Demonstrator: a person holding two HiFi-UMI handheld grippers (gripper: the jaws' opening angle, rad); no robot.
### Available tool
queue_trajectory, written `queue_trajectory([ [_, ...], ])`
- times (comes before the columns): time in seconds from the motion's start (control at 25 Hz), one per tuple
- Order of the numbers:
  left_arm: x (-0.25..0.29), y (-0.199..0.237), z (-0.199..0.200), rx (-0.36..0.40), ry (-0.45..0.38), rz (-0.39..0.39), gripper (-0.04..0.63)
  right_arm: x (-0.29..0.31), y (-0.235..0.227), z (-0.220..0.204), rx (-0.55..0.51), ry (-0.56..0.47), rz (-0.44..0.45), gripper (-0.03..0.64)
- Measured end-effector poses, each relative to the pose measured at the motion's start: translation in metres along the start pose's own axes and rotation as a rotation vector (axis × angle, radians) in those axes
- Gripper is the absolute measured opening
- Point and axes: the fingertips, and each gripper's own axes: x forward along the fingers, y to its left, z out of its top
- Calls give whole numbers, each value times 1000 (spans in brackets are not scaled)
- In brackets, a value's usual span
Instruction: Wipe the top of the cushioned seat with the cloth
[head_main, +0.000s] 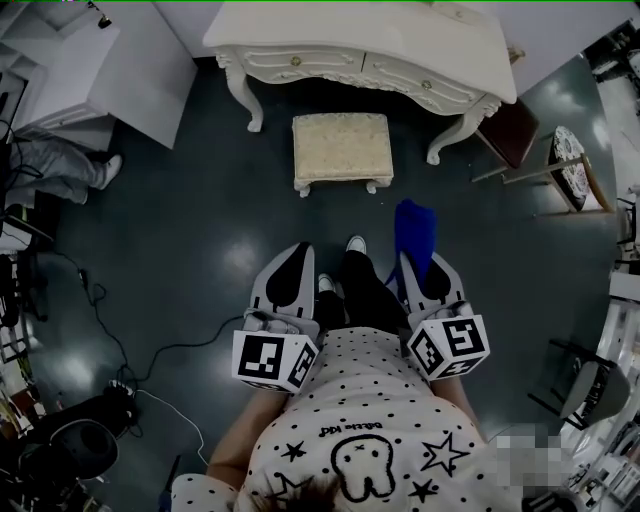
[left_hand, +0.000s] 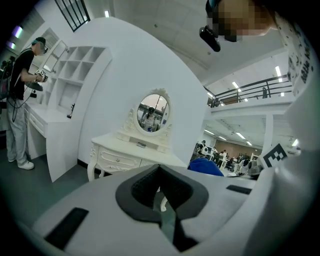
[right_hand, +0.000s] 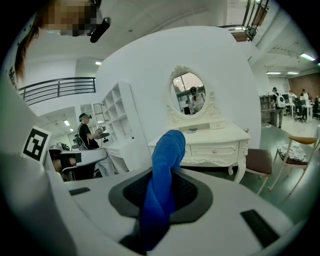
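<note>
**Blue cloth clamped in my right jaws, seat ahead and a little left**

My right gripper (head_main: 420, 272) is closed on the cloth (head_main: 414, 232), which stands up out of the jaws as a twisted roll. My left gripper (head_main: 296, 252) has its jaws together on nothing.

The cushioned seat (head_main: 342, 145) lies well apart from both, forward on the floor (head_main: 180, 250), roughly on the line between my two grippers. Its long axis runs across me, left to right.

I judge the right arm must reach forward and slightly leftward. The near edge faces open floor. The far edge sits just before the dressing table (head_main: 360, 40), so strokes should run along the length.
</note>
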Motion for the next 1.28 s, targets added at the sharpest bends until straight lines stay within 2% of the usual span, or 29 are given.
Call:
queue_trajectory([
  [0.16, 29, -2, 14, -4, -24, 22, -3, 20, -20, 21, -11, -5, 26, 89],
  [0.32, 64, -5, 37, 10, -85, 33, -3, 37, -46, 37, -11, -15, 36, 89],
  [0.68, 125, -8, 94, 101, -232, 15, -3, 48, -110, 64, 7, -60, -4, 89],
  [0.96, 149, -9, 101, 113, -214, 20, -3, 50, -134, 71, 45, -75, -39, 89],
  [1.28, 182, 3, 105, 101, -189, -4, -3, 69, -138, 69, 77, -39, -51, 89],
])
